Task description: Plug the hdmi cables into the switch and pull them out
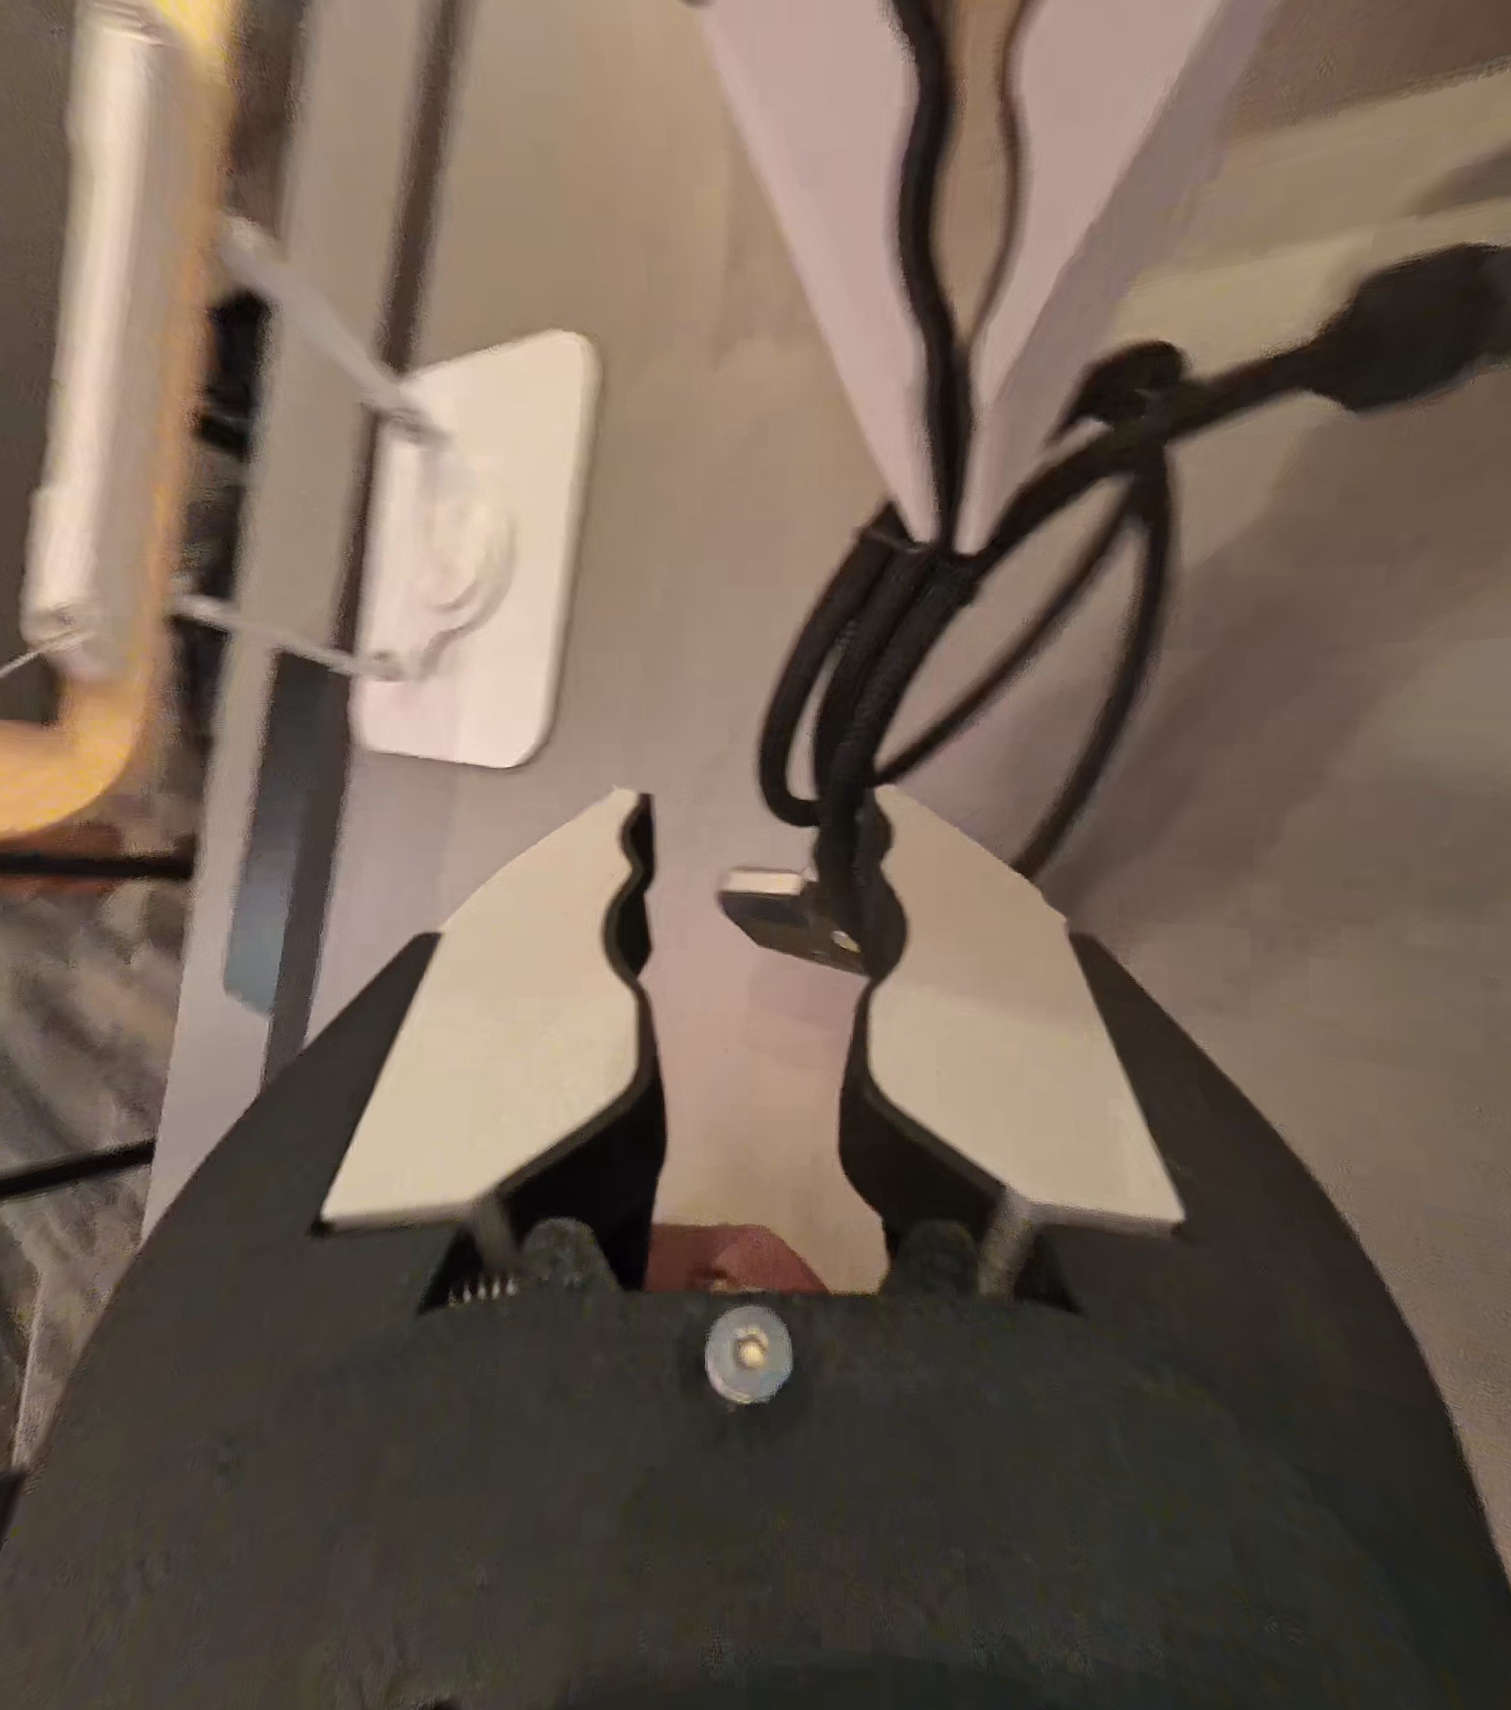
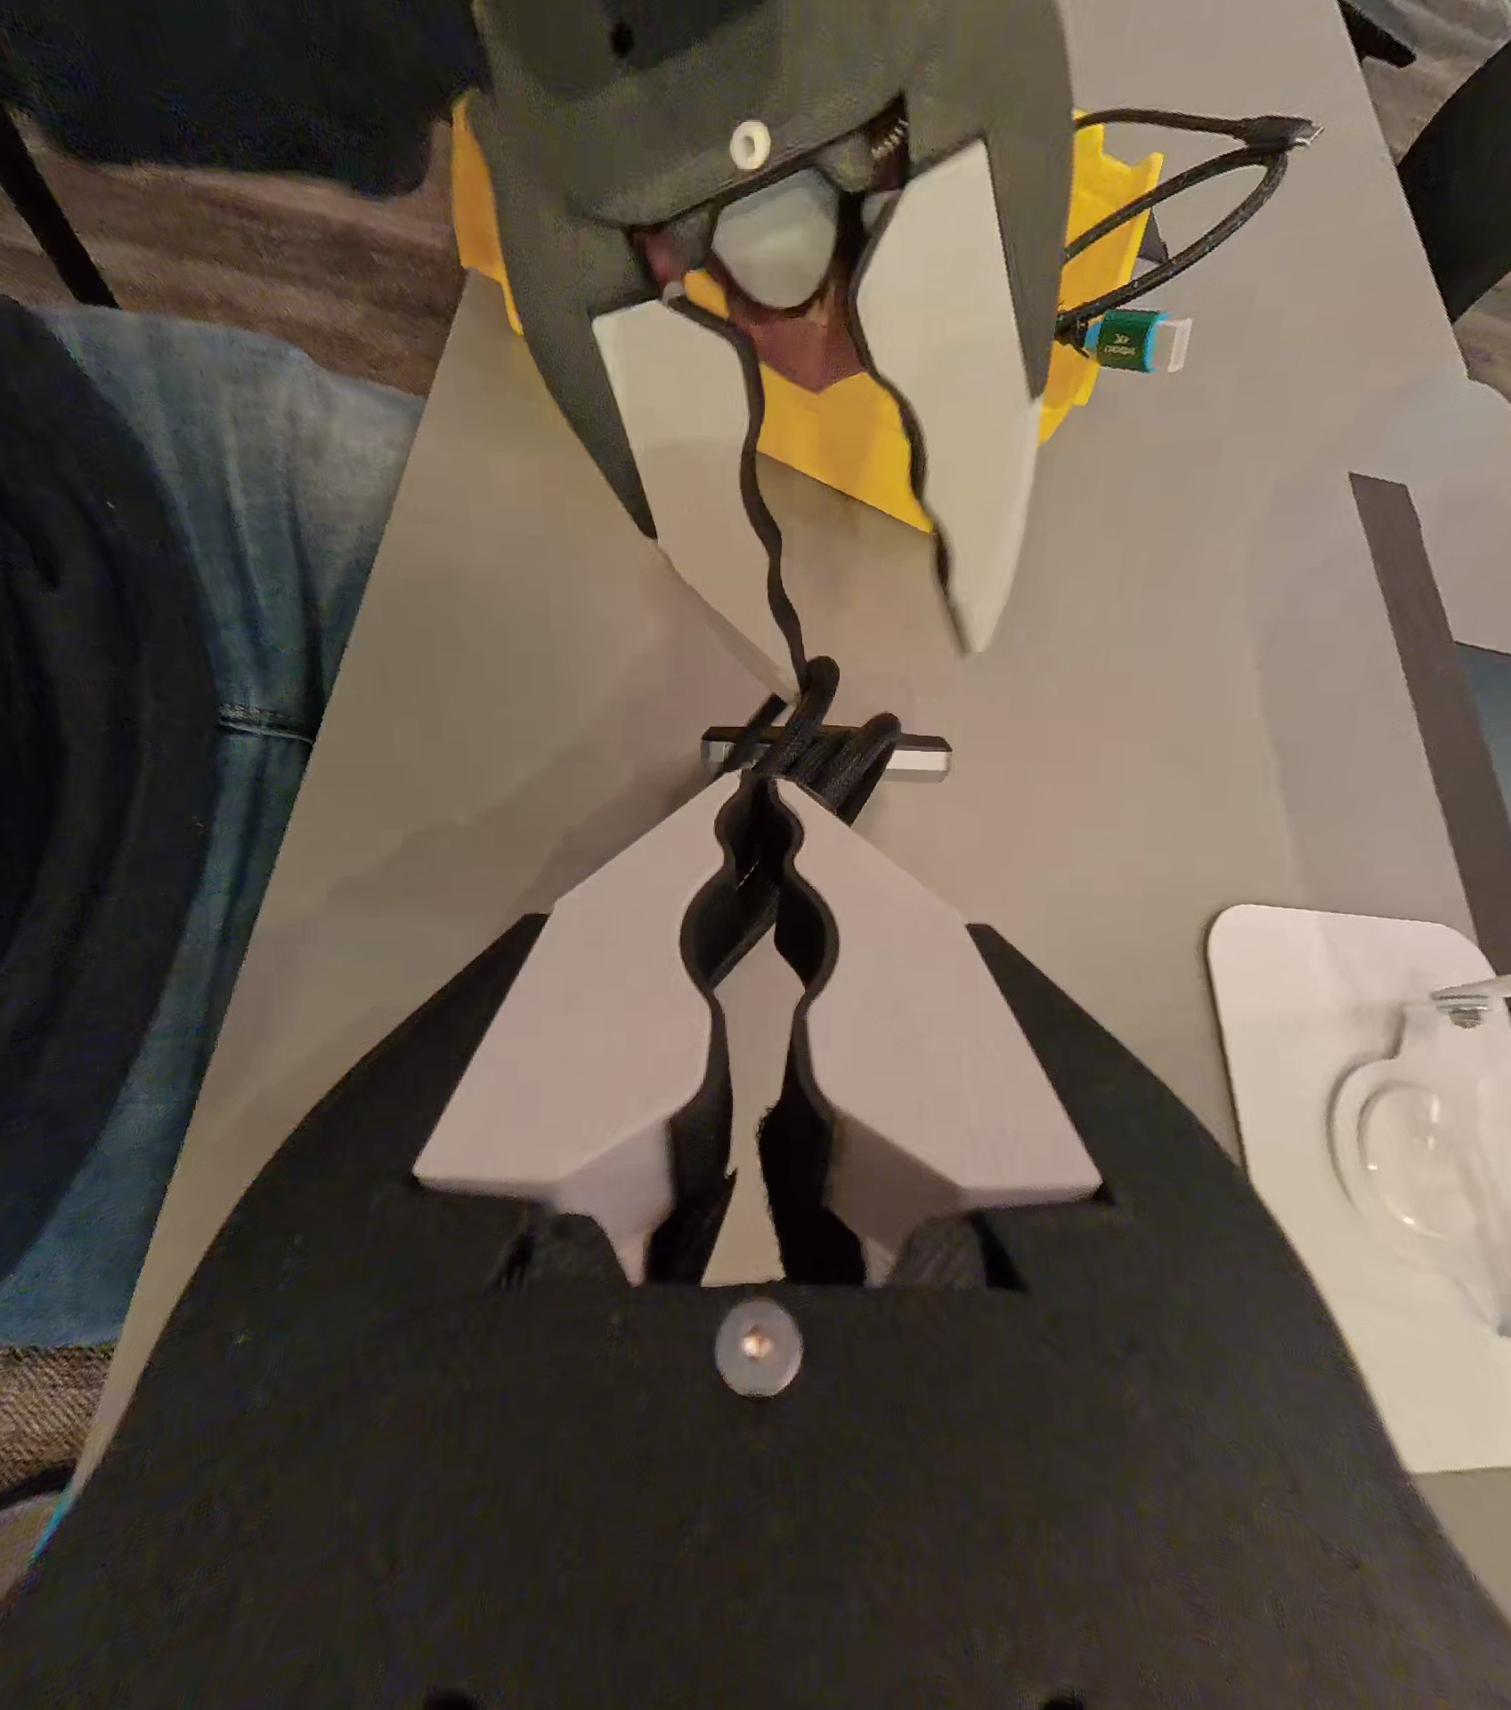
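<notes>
Both grippers met at the switch point(image 2: 825, 751) on the grey table point(image 2: 1103, 740): right gripper point(image 2: 765, 796) clenched on a black HDMI cable point(image 2: 756, 911), left gripper point(image 1: 765, 888) released, straddling it. Bracing the switch seemed wise.

looks like a home room used as a small work spot: a grey table point(image 2: 492, 592) over wood-look floor point(image 2: 206, 231), a dark chair point(image 2: 1510, 167) at its far side, a white stand base point(image 2: 1343, 1184) and a yellow holder point(image 2: 835, 444) on top
</notes>
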Demonstrator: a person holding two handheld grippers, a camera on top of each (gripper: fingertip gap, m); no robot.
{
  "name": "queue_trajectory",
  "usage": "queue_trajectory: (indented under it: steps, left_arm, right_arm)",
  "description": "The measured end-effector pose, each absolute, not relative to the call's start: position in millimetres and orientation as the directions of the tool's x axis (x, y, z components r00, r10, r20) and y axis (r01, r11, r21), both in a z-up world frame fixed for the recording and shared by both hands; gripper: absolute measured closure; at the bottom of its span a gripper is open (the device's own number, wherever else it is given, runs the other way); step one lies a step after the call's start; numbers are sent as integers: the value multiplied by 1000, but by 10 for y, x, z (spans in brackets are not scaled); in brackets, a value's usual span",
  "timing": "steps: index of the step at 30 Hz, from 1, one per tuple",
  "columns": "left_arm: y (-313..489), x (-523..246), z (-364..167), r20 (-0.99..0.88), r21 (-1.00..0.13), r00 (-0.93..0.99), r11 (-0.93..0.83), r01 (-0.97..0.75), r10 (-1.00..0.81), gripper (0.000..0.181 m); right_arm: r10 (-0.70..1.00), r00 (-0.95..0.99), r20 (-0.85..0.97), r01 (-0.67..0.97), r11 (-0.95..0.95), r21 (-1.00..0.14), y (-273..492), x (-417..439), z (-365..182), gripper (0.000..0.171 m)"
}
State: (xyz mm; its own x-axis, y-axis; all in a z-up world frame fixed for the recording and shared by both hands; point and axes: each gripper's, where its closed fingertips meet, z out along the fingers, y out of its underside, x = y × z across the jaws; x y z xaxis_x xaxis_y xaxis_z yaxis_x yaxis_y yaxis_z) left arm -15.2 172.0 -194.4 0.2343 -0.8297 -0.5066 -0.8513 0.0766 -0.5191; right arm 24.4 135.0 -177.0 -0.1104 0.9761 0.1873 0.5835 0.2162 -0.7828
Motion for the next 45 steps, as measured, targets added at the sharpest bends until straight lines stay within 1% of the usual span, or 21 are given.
queue_trajectory:
  steps: [1,3,4,5,7,9,12,13,14,16,19,23,26,27,28,31,33,35,37,41,45]
  left_arm:
    - [1728,-150,-1938,-520,-566,306,54,-823,-798,138]
    - [1697,-94,-1964,-529,-644,396,52,-763,-751,143]
    - [1721,-81,-1962,-558,-660,434,62,-748,-707,144]
    - [1718,-54,-1990,-570,-667,448,71,-741,-689,151]
    - [1746,-24,-1968,-617,-667,466,107,-737,-635,155]
    - [1757,22,-1954,-608,-673,454,119,-730,-652,163]
    - [1775,126,-1934,-604,-648,369,166,-743,-707,167]
    - [1783,175,-1923,-594,-651,348,179,-737,-725,175]
    - [1794,222,-1916,-589,-649,325,194,-735,-740,178]
    - [1785,315,-1966,-553,-640,259,205,-741,-792,181]
    - [1786,467,-2021,-464,-678,212,191,-710,-860,181]
    - [2025,320,-1776,-407,-785,405,86,-613,-819,169]
    - [1877,98,-1599,-390,-814,502,35,-580,-772,152]
    - [1766,59,-1561,-392,-820,525,28,-571,-755,143]
    - [1642,46,-1562,-378,-827,545,8,-562,-748,132]
    - [1425,43,-1677,-383,-832,655,-65,-551,-651,115]
    - [1439,-42,-1722,-467,-816,740,-86,-572,-484,115]
    - [1445,-44,-1727,-533,-799,749,-57,-599,-395,118]
    - [1448,-11,-1730,-578,-771,724,-39,-636,-375,129]
    - [1474,4,-1701,-626,-737,685,-7,-676,-373,137]
    - [1534,-50,-1623,-649,-730,678,33,-682,-345,133]
  right_arm:
    - [981,-109,163,577,196,-793,1340,248,-1768,171]
    - [986,-106,127,563,165,-810,1329,246,-1768,171]
    - [988,-102,120,568,157,-808,1336,248,-1783,171]
    - [988,-100,116,575,153,-804,1341,251,-1797,171]
    - [990,-104,99,583,142,-800,1328,256,-1811,171]
    - [990,-113,86,592,136,-794,1301,255,-1823,171]
    - [985,-135,110,619,170,-766,1244,229,-1872,171]
    - [983,-139,116,623,178,-762,1228,210,-1887,171]
    - [983,-140,118,623,180,-761,1217,192,-1897,171]
    - [983,-145,114,616,180,-767,1191,156,-1910,171]
    - [981,-151,122,626,190,-756,1144,118,-1991,171]
    - [991,-79,106,601,133,-789,1239,139,-1946,171]
    - [996,-30,87,575,88,-813,1334,190,-1890,171]
    - [996,-14,86,570,79,-818,1366,201,-1876,171]
    - [996,1,84,564,69,-823,1396,209,-1860,171]
    - [998,32,62,545,35,-837,1451,208,-1823,171]
    - [998,39,56,537,27,-843,1449,194,-1807,171]
    - [998,40,51,534,22,-845,1425,179,-1795,171]
    - [997,47,55,542,20,-840,1413,184,-1794,171]
    - [997,55,48,540,11,-842,1422,205,-1752,171]
    - [995,68,67,548,18,-836,1452,203,-1709,171]
